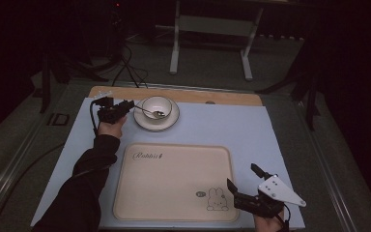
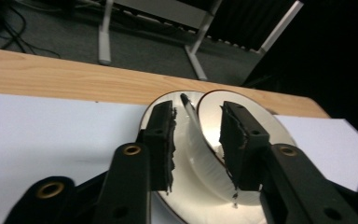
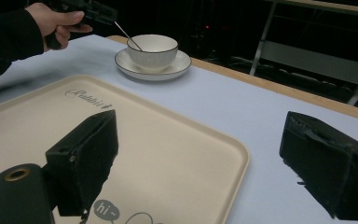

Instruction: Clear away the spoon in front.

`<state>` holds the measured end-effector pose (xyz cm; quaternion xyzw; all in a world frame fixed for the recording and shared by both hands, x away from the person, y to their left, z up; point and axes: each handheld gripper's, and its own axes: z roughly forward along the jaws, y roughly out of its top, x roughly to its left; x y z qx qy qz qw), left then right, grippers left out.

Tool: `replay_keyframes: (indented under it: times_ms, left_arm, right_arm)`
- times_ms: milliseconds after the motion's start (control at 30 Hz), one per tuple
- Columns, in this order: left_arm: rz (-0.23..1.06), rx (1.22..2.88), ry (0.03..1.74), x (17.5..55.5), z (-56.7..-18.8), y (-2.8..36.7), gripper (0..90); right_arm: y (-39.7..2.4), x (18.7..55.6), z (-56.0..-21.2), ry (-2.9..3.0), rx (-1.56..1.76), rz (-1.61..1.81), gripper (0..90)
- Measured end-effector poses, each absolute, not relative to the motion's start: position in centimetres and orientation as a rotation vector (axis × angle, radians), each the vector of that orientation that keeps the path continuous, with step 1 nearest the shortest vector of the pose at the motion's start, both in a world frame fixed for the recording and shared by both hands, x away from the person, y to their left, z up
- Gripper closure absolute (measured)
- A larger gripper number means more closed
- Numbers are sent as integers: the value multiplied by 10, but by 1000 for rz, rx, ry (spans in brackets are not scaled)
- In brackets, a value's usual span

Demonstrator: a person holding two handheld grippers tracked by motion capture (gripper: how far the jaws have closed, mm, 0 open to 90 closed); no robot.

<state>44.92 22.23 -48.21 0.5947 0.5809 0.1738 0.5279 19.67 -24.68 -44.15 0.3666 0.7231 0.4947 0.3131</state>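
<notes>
From the high view, a white mat (image 1: 222, 125) covered a wooden table (image 1: 174, 93) in a dim room. A beige tray (image 1: 174, 181) printed with a rabbit lay on the near half of the mat. At the far left a white bowl (image 1: 157, 107) sat on a white saucer (image 1: 170, 122), with a metal spoon (image 1: 150, 112) resting in the bowl, its handle pointing left. The left gripper (image 1: 128, 104), held by a hand (image 1: 110, 127) in a dark sleeve, reached to the saucer's left edge at the tip of the spoon handle. The right gripper (image 1: 244, 179) hovered at the tray's near right corner, its jaws spread wide and holding nothing, a grey three-cornered plate on top.

In the left gripper view, the left gripper (image 2: 196, 140) showed its two black jaws set a narrow gap apart. The spoon handle (image 2: 190, 109) rose in that gap, near the left jaw; whether the jaws pressed on it could not be told. Behind them were the saucer (image 2: 158, 100) and the bowl (image 2: 209, 112), close up.

In the right gripper view, the right gripper (image 3: 205, 158) had its jaws far apart, one above the tray (image 3: 168, 154) and the other above the mat (image 3: 261, 186), with nothing between them. Across the table, the bowl (image 3: 153, 50) stood on its saucer (image 3: 177, 67), and the hand (image 3: 56, 23) held the other gripper at the raised end of the spoon (image 3: 129, 35).
</notes>
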Motion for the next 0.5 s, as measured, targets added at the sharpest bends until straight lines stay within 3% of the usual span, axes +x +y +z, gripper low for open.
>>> replay_keyframes:
  times_ms: [267,500]
  left_arm:
    - [424,1396,1371,449,-481,218,833]
    - [429,1385,1321,448,-475,214,889]
  right_arm:
    - [-247,197,-442,1913,965,1300,116]
    - [-247,197,-442,1914,966,1300,116]
